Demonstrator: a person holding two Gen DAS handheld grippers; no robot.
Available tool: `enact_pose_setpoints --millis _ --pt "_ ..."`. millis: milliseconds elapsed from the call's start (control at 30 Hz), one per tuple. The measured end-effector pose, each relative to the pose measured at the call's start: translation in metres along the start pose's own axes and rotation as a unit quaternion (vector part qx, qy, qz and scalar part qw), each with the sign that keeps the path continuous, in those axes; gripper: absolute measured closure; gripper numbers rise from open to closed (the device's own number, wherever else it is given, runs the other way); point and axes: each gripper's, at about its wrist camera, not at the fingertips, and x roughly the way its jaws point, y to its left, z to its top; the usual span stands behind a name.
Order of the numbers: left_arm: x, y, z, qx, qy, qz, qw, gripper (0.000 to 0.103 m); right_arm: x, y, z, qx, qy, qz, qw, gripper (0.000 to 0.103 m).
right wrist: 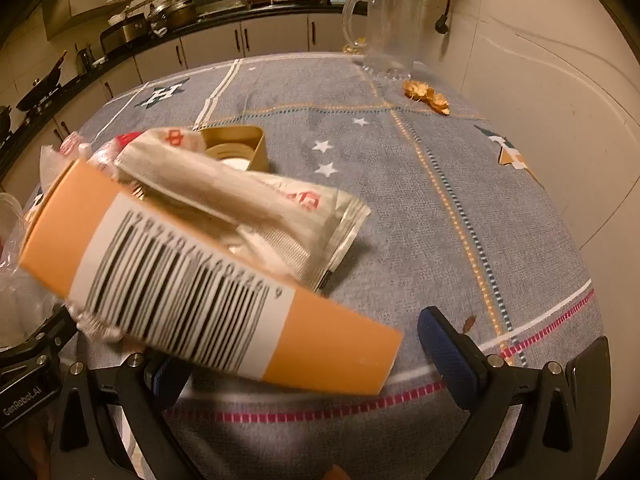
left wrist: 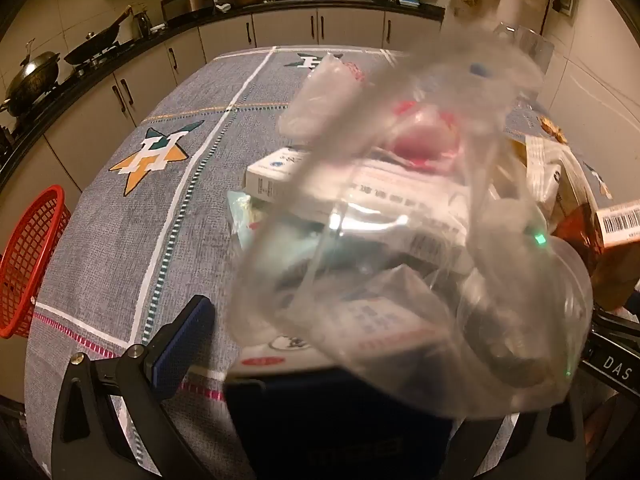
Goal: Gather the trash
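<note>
In the left wrist view a clear plastic bottle (left wrist: 400, 264) shows blurred right in front of the camera, between the wide-open jaws of my left gripper (left wrist: 348, 320). The blue left pad (left wrist: 188, 336) stands apart from it; the other finger is hidden behind the bottle. Behind the bottle lies a heap of trash: white boxes (left wrist: 276, 172) and a red wrapper (left wrist: 424, 144). In the right wrist view an orange barcode box (right wrist: 200, 280) lies blurred across my open right gripper (right wrist: 296, 340), short of the right pad (right wrist: 452, 352). A crumpled wrapper bag (right wrist: 256, 208) lies behind it.
A red basket (left wrist: 32, 264) hangs at the table's left edge. On the grey star-patterned cloth (right wrist: 400, 200) are a gold tin (right wrist: 240, 148), a glass mug (right wrist: 388, 28) and golden scraps (right wrist: 426, 96) near the wall. Kitchen counters with pans run behind.
</note>
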Motion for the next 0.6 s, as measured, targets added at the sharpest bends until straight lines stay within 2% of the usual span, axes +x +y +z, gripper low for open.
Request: enact_pose_setpoints --millis 67,233,267,367,433,500,600 --pt "-0.003 0.001 -0.004 0.001 0.005 -0.002 1.0 0.0 -0.005 0.001 -0.006 -0.01 0.009 0.008 1.0 0.0" --pt "-0.036 0.008 -0.045 0.006 -0.028 -0.006 0.9996 0.0 -0.028 -0.005 -0.027 -0.017 0.011 0.031 0.999 0.0" --pt "-0.045 0.01 -0.042 0.009 -0.035 -0.003 0.9993 0.0 -0.035 -0.007 -0.032 -0.018 0.006 0.035 0.999 0.0" --pt "-0.074 0.018 -0.057 0.009 -0.081 -0.002 0.9967 0.0 -0.054 -0.009 -0.052 -0.017 -0.007 0.036 0.999 0.0" --pt "-0.092 0.01 -0.058 0.007 -0.109 0.002 0.994 0.0 -0.067 -0.006 -0.057 -0.009 -0.013 0.036 0.999 0.0" --pt "-0.105 0.017 -0.062 0.003 -0.132 -0.006 0.9913 0.0 -0.082 -0.008 -0.065 -0.004 -0.031 0.039 0.999 0.001" --pt "-0.12 0.025 -0.071 0.001 -0.159 -0.013 0.9873 0.0 -0.113 -0.005 -0.08 -0.014 -0.094 0.022 0.995 0.002"
